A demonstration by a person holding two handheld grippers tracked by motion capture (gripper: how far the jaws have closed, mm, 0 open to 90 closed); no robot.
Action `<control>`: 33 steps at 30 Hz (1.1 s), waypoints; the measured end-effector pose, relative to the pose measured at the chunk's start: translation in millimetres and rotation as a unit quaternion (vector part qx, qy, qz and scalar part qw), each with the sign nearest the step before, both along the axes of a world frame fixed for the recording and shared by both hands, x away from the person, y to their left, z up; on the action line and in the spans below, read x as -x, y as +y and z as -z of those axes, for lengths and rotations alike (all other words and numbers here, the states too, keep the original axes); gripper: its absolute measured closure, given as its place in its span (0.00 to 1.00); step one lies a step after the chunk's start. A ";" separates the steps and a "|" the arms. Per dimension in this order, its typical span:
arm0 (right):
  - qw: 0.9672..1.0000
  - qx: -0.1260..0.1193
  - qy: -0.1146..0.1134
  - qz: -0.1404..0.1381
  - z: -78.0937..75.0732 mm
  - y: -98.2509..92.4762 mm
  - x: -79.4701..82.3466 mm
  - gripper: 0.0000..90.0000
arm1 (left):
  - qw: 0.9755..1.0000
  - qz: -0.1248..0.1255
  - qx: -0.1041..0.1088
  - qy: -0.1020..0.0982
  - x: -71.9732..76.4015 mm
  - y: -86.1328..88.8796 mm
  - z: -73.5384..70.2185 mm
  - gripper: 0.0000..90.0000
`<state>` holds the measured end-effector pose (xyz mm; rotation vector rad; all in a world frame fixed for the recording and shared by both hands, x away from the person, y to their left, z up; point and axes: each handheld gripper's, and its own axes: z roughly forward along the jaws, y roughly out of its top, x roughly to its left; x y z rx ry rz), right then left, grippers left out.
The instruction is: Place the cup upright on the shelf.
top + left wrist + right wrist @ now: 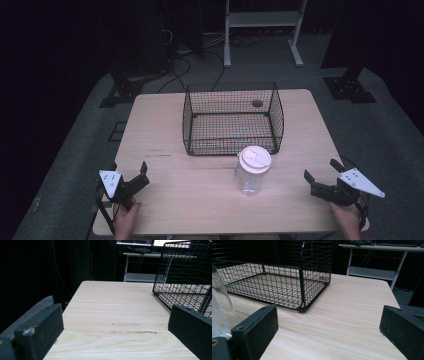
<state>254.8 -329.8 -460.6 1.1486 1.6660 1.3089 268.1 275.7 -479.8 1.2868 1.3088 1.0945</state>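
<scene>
A clear plastic jar (251, 173) with a white lid stands upright on the wooden table (165, 125), just in front of a black wire basket (232, 120). The basket looks empty. My left gripper (141, 176) rests near the table's front left corner, open, nothing between its jaws. My right gripper (320, 176) is open at the front right, also empty. In the right gripper view the jar's glassy side (219, 305) shows at the left edge and the basket (274, 277) lies ahead. The left gripper view shows the basket's corner (185, 277) at the right.
A small dark round hole (257, 103) is in the table behind the basket. A white metal frame (262, 30) and black stands with cables sit on the grey floor beyond the table. Bare wood lies between both grippers and the jar.
</scene>
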 end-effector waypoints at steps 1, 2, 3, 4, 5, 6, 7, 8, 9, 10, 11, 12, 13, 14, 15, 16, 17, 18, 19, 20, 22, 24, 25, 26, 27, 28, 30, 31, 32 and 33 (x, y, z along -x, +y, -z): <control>1.000 0.000 0.000 -0.001 -0.1 0.3 0.0 0.01 | 1.000 0.000 0.000 0.000 0.0 0.0 0.0 0.00; 1.000 0.001 0.000 -0.002 -0.2 0.8 0.0 0.01 | 1.000 0.000 0.000 0.000 -0.1 0.0 0.0 0.00; 1.000 0.001 0.000 -0.002 -0.2 0.8 0.0 0.01 | 1.000 0.000 0.000 0.000 -0.1 0.0 0.0 0.00; 1.000 0.004 0.000 -0.004 -0.5 2.1 0.2 0.01 | 1.000 0.000 0.001 0.000 0.0 0.2 0.0 0.00; 1.000 0.004 0.000 -0.005 -0.8 2.8 0.2 0.01 | 1.000 0.000 0.001 0.000 0.1 0.2 0.0 0.00; 1.000 0.004 0.000 -0.007 -1.2 3.6 0.3 0.01 | 1.000 0.000 0.002 0.000 0.3 0.2 0.0 0.00; 1.000 0.004 -0.001 -0.010 -1.7 4.7 0.4 0.01 | 1.000 0.000 0.002 0.000 0.3 0.2 0.0 0.00; 1.000 0.005 -0.001 -0.011 -2.4 6.0 0.7 0.01 | 1.000 0.000 0.002 0.000 0.4 0.2 0.0 0.00; 1.000 0.005 -0.002 -0.013 -3.1 7.4 0.9 0.01 | 1.000 -0.001 0.003 0.000 0.4 0.2 0.0 0.00; 1.000 0.006 -0.003 -0.017 -3.9 8.8 1.1 0.01 | 1.000 0.000 0.002 0.000 0.4 0.2 0.0 0.00; 1.000 0.007 -0.003 -0.020 -5.1 10.4 1.6 0.01 | 1.000 0.001 0.002 0.000 0.4 0.3 0.0 0.00; 1.000 0.009 -0.005 -0.024 -6.3 11.7 1.9 0.01 | 1.000 0.002 0.002 0.000 0.5 0.2 0.0 0.00; 1.000 0.008 -0.006 -0.027 -7.7 13.1 2.5 0.01 | 1.000 0.002 0.002 0.000 0.5 0.2 0.0 0.00; 0.999 0.009 -0.008 -0.031 -9.0 14.2 3.1 0.01 | 1.000 0.003 0.001 -0.001 0.6 0.2 0.0 0.00; 0.999 0.009 -0.008 -0.031 -9.0 14.2 3.1 0.01 | 1.000 0.003 0.001 -0.001 0.6 0.2 0.0 0.00; 0.999 0.006 -0.009 -0.036 -11.5 16.4 4.4 0.01 | 1.000 0.003 0.002 -0.001 0.6 0.3 0.0 0.00; 0.999 0.004 -0.009 -0.039 -12.5 17.6 4.8 0.01 | 1.000 0.003 0.002 -0.001 0.6 0.3 0.0 0.00; 0.999 0.005 -0.010 -0.042 -13.3 18.8 5.1 0.01 | 1.000 0.003 0.003 -0.001 0.5 0.5 0.0 0.00; 0.999 0.006 -0.011 -0.046 -14.0 20.2 5.3 0.01 | 1.000 0.003 0.003 -0.001 0.5 0.7 0.0 0.00; 0.999 0.006 -0.010 -0.050 -14.8 21.8 5.4 0.01 | 1.000 0.003 0.003 -0.001 0.4 0.7 0.0 0.00; 0.998 0.008 -0.010 -0.058 -16.0 24.9 5.6 0.01 | 1.000 0.004 0.002 -0.001 0.2 0.7 0.0 0.00; 0.998 0.009 -0.010 -0.067 -17.7 28.3 6.8 0.01 | 1.000 0.004 0.003 -0.001 0.3 0.6 0.0 0.00; 0.997 0.009 -0.012 -0.071 -18.8 29.9 7.6 0.01 | 1.000 0.004 0.003 -0.001 0.3 0.6 0.0 0.00; 0.997 0.008 -0.014 -0.075 -20.2 31.3 8.4 0.01 | 1.000 0.003 0.003 -0.001 0.3 0.6 0.0 0.00; 0.997 0.008 -0.016 -0.079 -21.6 32.6 9.3 0.01 | 1.000 0.003 0.003 -0.001 0.3 0.5 0.0 0.00; 0.996 0.008 -0.017 -0.083 -23.2 34.0 10.2 0.01 | 1.000 0.004 0.002 -0.001 0.2 0.4 0.1 0.00; 0.996 0.007 -0.022 -0.090 -26.7 36.6 12.4 0.01 | 1.000 0.004 0.000 -0.001 0.4 0.2 0.1 0.00; 0.995 0.007 -0.024 -0.093 -27.8 37.5 13.0 0.01 | 1.000 0.004 0.000 -0.001 0.4 0.2 0.1 0.00; 0.995 0.008 -0.025 -0.095 -29.1 38.7 14.0 0.01 | 1.000 0.004 0.000 -0.001 0.4 0.2 0.1 0.00; 0.995 0.008 -0.025 -0.095 -29.1 38.7 14.0 0.01 | 1.000 0.004 0.000 -0.001 0.4 0.2 0.1 0.00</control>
